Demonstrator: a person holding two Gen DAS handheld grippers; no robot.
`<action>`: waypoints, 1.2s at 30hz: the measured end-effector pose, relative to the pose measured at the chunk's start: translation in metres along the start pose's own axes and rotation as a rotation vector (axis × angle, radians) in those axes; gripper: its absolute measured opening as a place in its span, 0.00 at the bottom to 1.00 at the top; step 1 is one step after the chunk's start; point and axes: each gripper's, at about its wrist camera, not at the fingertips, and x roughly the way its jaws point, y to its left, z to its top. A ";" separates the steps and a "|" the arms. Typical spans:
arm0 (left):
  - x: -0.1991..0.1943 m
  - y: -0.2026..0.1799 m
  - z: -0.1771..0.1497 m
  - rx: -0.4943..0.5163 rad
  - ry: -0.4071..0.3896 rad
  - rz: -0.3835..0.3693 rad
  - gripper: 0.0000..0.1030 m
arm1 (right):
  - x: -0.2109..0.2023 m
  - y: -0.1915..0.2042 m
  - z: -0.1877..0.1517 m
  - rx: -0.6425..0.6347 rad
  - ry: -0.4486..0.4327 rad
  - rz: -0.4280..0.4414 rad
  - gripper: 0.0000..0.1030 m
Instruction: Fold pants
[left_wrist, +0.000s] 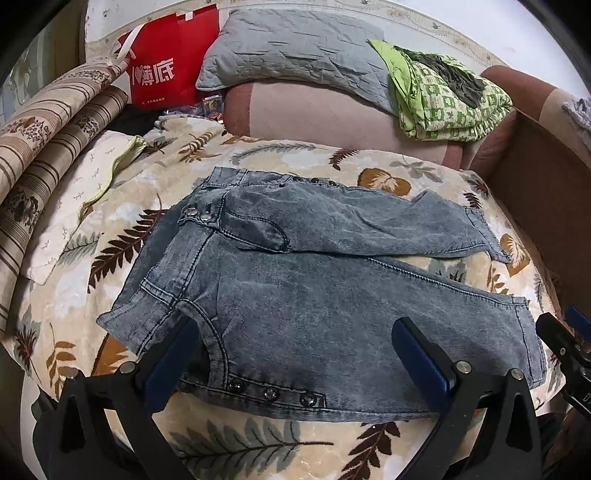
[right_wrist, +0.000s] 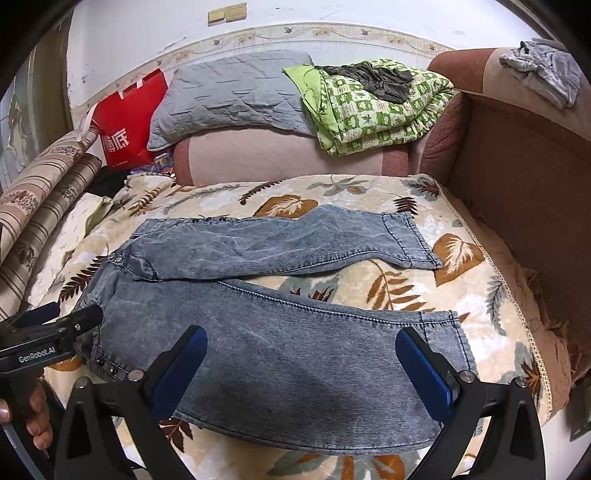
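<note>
Grey-blue washed denim pants (left_wrist: 306, 291) lie flat on a leaf-patterned blanket (left_wrist: 280, 446), waist to the left, both legs spread toward the right. My left gripper (left_wrist: 295, 328) hovers open over the near hip and waistband snaps, nothing between its blue pads. In the right wrist view the same pants (right_wrist: 280, 332) stretch across the blanket (right_wrist: 491, 332); my right gripper (right_wrist: 301, 338) stands open above the near leg. The left gripper's body (right_wrist: 48, 332) shows at the far left by the waist, with a hand under it. The right gripper's tip (left_wrist: 565, 339) shows at the left view's right edge.
A grey quilted pillow (left_wrist: 295, 51) and a green patterned quilt (left_wrist: 447, 92) rest on the pink sofa back (left_wrist: 314, 114). A red bag (left_wrist: 162, 62) and striped rolled bedding (left_wrist: 44, 155) sit at the left. The brown sofa arm (right_wrist: 524, 184) rises on the right.
</note>
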 end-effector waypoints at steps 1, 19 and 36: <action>-0.001 0.000 0.000 0.001 -0.002 0.001 1.00 | 0.000 0.000 0.000 0.000 -0.001 0.000 1.00; 0.000 0.003 0.000 -0.007 0.001 0.001 1.00 | 0.004 0.008 0.000 -0.015 0.010 0.005 1.00; 0.002 0.003 0.002 -0.006 0.002 -0.001 1.00 | 0.006 0.012 0.001 -0.020 0.016 0.009 1.00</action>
